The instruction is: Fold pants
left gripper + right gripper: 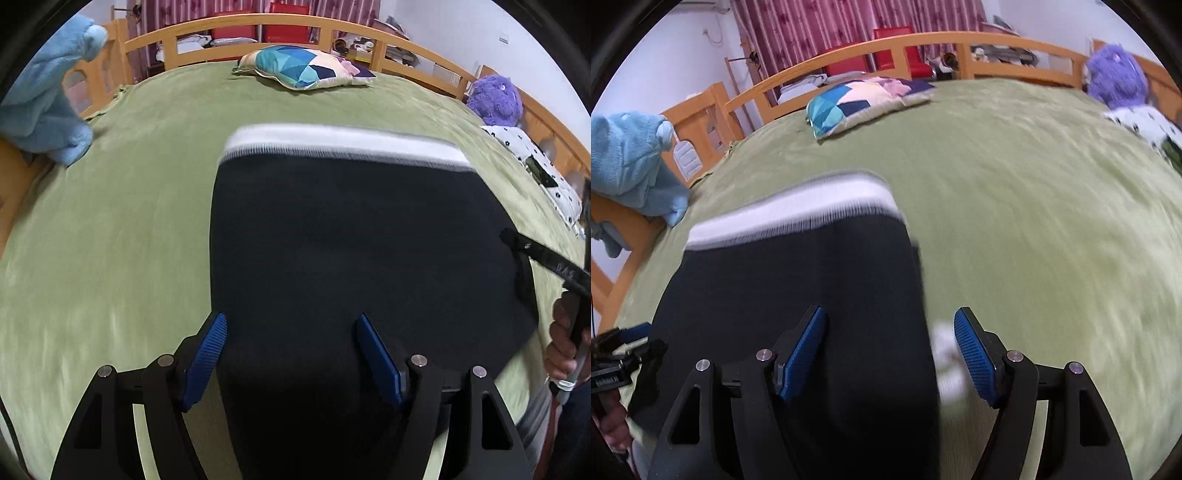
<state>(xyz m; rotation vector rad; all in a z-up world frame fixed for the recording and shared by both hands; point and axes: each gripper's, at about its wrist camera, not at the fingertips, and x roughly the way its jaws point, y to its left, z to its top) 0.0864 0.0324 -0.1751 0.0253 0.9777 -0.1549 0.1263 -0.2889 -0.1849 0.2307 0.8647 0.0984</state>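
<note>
nearest, my left gripper [290, 354] is spread wide above the near left edge of the pants [351, 251], pads clear of the cloth. my right gripper [890, 350] is likewise spread across their right edge. beyond, the dark pants lie on the green bedcover [122, 236], white waistband [343, 144] farthest.

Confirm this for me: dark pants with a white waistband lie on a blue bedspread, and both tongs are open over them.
One thing is wrong: the bedspread is green, not blue, as both wrist views show. The dark pants with the white waistband do lie on it, with the left tongs and right tongs open.
</note>
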